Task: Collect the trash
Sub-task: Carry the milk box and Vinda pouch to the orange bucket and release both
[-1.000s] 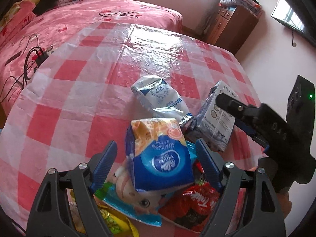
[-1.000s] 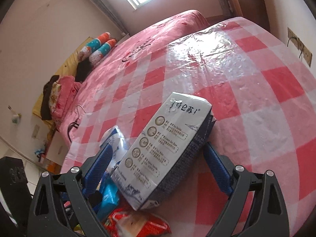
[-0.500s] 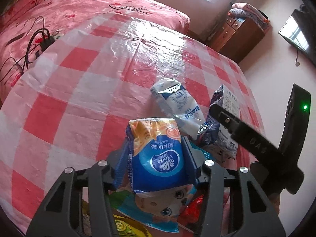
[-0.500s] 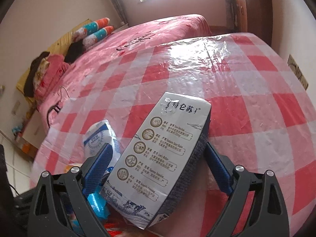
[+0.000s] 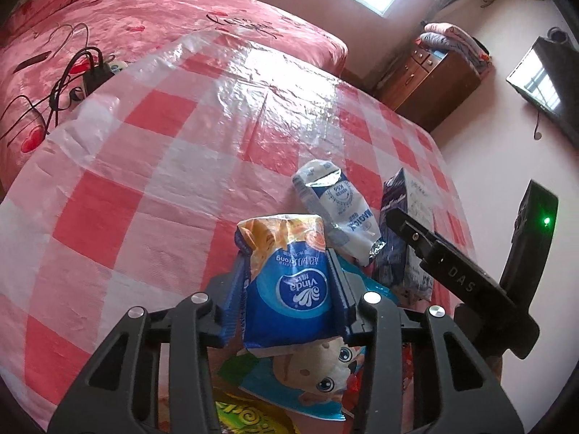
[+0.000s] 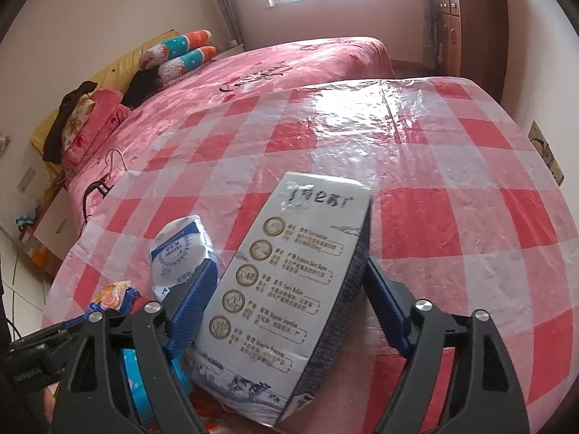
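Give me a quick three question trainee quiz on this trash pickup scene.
1. What is the left gripper shut on?
2. True or false: the milk carton lies between the right gripper's jaws.
3. What covers the table: A checked plastic cloth, B bare wood, C newspaper?

Key:
1. The blue tissue pack.
2. True; the jaws are closing on it.
3. A.

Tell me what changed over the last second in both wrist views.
The left tongs closed from wide open onto the blue tissue pack and now pinch it. The right tongs are closing around the milk carton; a gap remains beside the right pad. Both views crept slightly closer. The blue-and-white pouch and the wrappers underneath stayed put on the checked cloth.
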The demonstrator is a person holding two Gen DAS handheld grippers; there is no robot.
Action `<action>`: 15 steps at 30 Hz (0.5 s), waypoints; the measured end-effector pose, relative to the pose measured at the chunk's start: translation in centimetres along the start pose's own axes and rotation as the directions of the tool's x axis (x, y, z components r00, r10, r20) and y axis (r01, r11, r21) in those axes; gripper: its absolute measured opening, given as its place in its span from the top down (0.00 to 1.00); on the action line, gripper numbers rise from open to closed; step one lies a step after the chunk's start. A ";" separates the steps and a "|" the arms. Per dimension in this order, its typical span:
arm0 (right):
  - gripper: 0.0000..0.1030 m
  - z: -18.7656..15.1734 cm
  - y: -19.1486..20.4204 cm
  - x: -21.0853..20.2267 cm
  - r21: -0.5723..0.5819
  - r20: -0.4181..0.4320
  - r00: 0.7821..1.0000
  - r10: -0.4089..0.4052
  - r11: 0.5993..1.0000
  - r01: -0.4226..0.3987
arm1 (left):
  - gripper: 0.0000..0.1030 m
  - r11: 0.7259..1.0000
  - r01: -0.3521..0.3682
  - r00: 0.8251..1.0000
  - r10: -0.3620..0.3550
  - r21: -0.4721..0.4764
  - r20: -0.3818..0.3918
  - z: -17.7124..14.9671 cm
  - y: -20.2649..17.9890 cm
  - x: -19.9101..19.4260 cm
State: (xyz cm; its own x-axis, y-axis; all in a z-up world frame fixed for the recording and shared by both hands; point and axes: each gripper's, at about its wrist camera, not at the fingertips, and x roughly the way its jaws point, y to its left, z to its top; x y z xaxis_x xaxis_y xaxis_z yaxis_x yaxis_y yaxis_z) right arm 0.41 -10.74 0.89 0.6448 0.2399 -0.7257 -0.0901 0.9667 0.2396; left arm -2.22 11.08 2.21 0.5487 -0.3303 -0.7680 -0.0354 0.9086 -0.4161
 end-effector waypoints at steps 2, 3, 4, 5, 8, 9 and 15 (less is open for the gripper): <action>0.25 0.0 -0.2 -0.1 0.007 0.001 1.000 0.008 1.000 -0.008 | 0.58 1.000 0.009 1.000 -0.009 -0.003 0.007 0.1 0.2 -0.3; 0.25 0.0 -0.3 -0.2 0.013 0.006 1.000 0.017 1.000 -0.017 | 0.58 1.000 0.012 1.000 -0.012 -0.003 0.010 0.1 0.3 -0.4; 0.26 0.0 -0.4 -0.3 0.015 0.012 1.000 0.024 1.000 -0.024 | 0.58 1.000 0.016 1.000 -0.016 -0.005 0.016 0.1 0.5 -0.6; 0.27 0.0 -0.4 -0.4 0.015 0.016 0.999 0.030 0.999 -0.030 | 0.58 1.000 0.021 1.000 -0.020 -0.005 0.019 0.1 0.6 -0.9; 0.28 -0.1 -0.3 -0.6 0.011 0.024 0.999 0.042 0.999 -0.042 | 0.58 1.000 0.026 0.999 -0.026 -0.005 0.030 0.0 1.0 -1.5; 0.28 -0.1 -0.3 -0.8 0.011 0.031 0.999 0.044 0.999 -0.044 | 0.58 1.000 0.028 0.999 -0.027 -0.006 0.033 -0.1 1.1 -1.7; 0.30 -0.2 -0.5 -1.5 0.019 0.061 0.997 0.051 0.998 -0.052 | 0.58 0.999 0.036 0.998 -0.035 -0.017 0.054 -0.5 1.9 -3.0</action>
State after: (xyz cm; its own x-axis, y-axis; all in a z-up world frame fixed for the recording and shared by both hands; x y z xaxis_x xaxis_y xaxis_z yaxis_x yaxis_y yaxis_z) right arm -0.65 -11.56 1.70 0.6844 0.2828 -0.6720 -0.1090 0.9511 0.2891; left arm -4.30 13.71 3.47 0.5941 -0.3480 -0.7252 -0.0296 0.8915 -0.4520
